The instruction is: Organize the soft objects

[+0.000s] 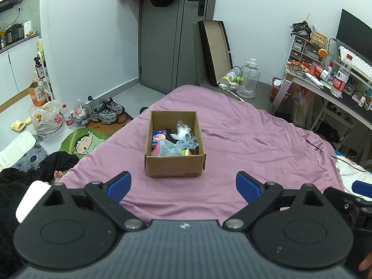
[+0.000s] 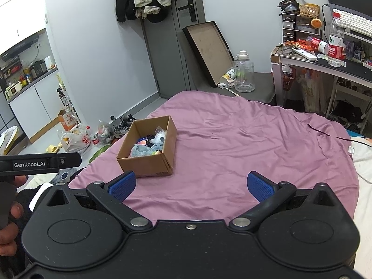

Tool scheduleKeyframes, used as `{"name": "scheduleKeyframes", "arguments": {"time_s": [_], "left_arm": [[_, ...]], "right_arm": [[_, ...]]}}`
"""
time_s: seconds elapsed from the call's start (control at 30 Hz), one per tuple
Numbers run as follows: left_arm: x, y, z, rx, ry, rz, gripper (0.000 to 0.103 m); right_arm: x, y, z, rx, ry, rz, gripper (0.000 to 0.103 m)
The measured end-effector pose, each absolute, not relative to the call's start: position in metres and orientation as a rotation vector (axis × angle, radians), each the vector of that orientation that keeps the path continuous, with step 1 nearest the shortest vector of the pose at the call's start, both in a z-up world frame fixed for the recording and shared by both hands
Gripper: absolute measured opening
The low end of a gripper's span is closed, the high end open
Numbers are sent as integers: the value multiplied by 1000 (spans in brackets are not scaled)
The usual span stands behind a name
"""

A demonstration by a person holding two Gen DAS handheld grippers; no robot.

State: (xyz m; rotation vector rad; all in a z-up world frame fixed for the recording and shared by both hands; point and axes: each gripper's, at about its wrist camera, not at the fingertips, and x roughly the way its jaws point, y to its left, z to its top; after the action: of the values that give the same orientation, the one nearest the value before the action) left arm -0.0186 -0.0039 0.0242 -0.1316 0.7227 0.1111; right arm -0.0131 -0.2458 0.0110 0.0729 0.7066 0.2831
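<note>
1. Left gripper (image 1: 182,187): blue pads spread wide, nothing between them. It hovers low over the purple bedsheet (image 1: 244,144).
2. Right gripper (image 2: 190,187): likewise spread wide and empty, above the same sheet. The sheet between and just ahead of its pads is bare.
3. Cardboard box (image 1: 174,165) sits straight ahead of the left gripper, near but not touching; from the right gripper it lies ahead and to the left (image 2: 148,162).
4. Box contents: a grey-blue plush toy (image 1: 172,147) toward the near wall, a crinkled clear plastic bag (image 1: 183,130) behind it, a blue packet (image 1: 158,136) at the left wall. Smaller items are too small to name.
5. Judgement: soft items are already in the box, and none shows loose on the sheet. The step in hand is unclear: either taking one out or finishing up.
6. If reaching in: come down from above the open top, clear of the near wall, and pinch the plush at its bulk. The pile is fuzzy and will compress.
7. Risk: the plastic bag is slick and may snag. The box is light, so it may slide on the smooth sheet.
</note>
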Motion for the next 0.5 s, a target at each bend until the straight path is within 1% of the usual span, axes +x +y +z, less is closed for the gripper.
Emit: {"name": "scheduleKeyframes", "arguments": {"time_s": [0.5], "left_arm": [[-21,-4,12,-116,716,123,96]], "right_arm": [[-13,-243,-3,83,701,272,103]]}}
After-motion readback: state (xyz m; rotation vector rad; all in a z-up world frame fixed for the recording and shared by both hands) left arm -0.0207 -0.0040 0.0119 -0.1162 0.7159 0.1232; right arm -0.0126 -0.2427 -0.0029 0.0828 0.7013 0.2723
